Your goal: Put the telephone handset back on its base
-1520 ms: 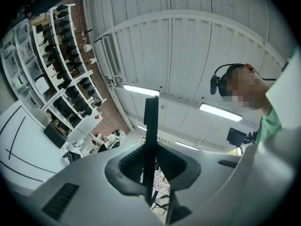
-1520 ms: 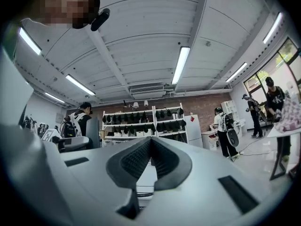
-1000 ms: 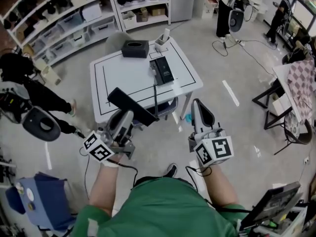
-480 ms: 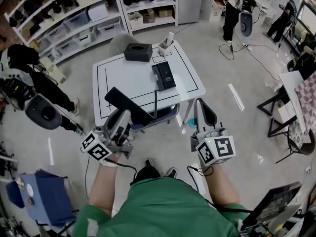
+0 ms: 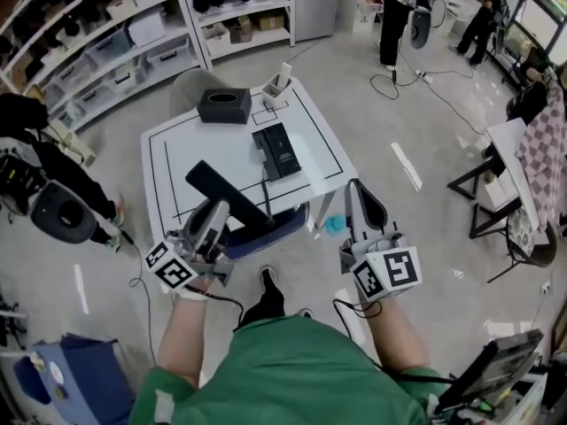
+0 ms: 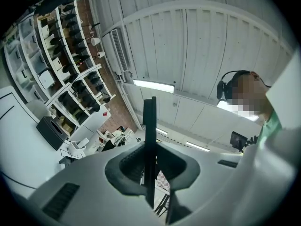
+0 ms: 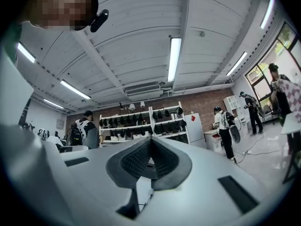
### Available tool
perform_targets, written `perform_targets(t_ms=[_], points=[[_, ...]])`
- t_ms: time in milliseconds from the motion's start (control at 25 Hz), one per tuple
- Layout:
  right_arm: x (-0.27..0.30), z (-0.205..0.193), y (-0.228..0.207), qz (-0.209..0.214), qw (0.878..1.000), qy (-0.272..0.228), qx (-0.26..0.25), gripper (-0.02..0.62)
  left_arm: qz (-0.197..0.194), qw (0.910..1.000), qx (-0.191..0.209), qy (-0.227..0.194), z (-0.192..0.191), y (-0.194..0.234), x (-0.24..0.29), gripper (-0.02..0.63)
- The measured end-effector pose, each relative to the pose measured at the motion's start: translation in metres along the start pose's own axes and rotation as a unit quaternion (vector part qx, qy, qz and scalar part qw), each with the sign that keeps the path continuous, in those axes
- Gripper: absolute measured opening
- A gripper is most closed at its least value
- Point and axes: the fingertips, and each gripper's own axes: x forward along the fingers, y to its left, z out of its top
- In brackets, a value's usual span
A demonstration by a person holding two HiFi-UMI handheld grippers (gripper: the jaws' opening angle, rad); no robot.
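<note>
The black telephone base (image 5: pixel 276 151) lies on the white table (image 5: pixel 195 140), right of its middle. A dark cord (image 5: pixel 265 193) runs from it toward the black handset (image 5: pixel 232 197). My left gripper (image 5: pixel 217 209) is shut on the handset and holds it in the air over the table's near edge, slanting up to the left. In the left gripper view the handset (image 6: pixel 149 126) shows edge-on as a thin dark bar pinched between the jaws of that gripper (image 6: pixel 149 168). My right gripper (image 5: pixel 359 189) hangs right of the table, shut and empty (image 7: pixel 149 159).
A black box (image 5: pixel 224 106) and a white holder (image 5: pixel 279 82) stand at the table's far edge. A blue seat (image 5: pixel 266 228) sits under the near edge. Shelves (image 5: pixel 115 34) line the back; people stand at far right (image 5: pixel 394 16) and at left (image 5: pixel 35 175).
The table and room have slid left and slightly up in the head view. Both grippers keep their places in the frame, the handset still in the left one.
</note>
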Motion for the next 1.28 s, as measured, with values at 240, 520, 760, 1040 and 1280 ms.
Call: perform_targets(t_ms=[240,520,760,1040,1280], points=[[0.058,-0.002,-0.021,-0.031,0.999,0.001,-0.008,0.023,-0.019,0.9996,-0.019,0.011,0.014,0.059,0.039,0.08],[0.126,-0.026,-0.023,-0.043,0.999,0.028,-0.015,0.022,-0.033,0.9981,-0.046,0.025,0.026,0.123,0.063,0.08],[0.162,-0.042,-0.022,-0.053,0.997,0.044,-0.024,0.023,-0.045,0.9956,-0.073,0.037,0.023,0.164,0.069,0.08],[0.188,-0.062,-0.031,-0.048,0.997,0.065,-0.018,0.022,-0.038,0.9928,-0.099,0.057,0.005,0.197,0.083,0.08],[0.203,-0.081,-0.045,-0.023,0.996,0.084,0.004,0.023,-0.022,0.9895,-0.11,0.09,-0.026,0.214,0.098,0.08]])
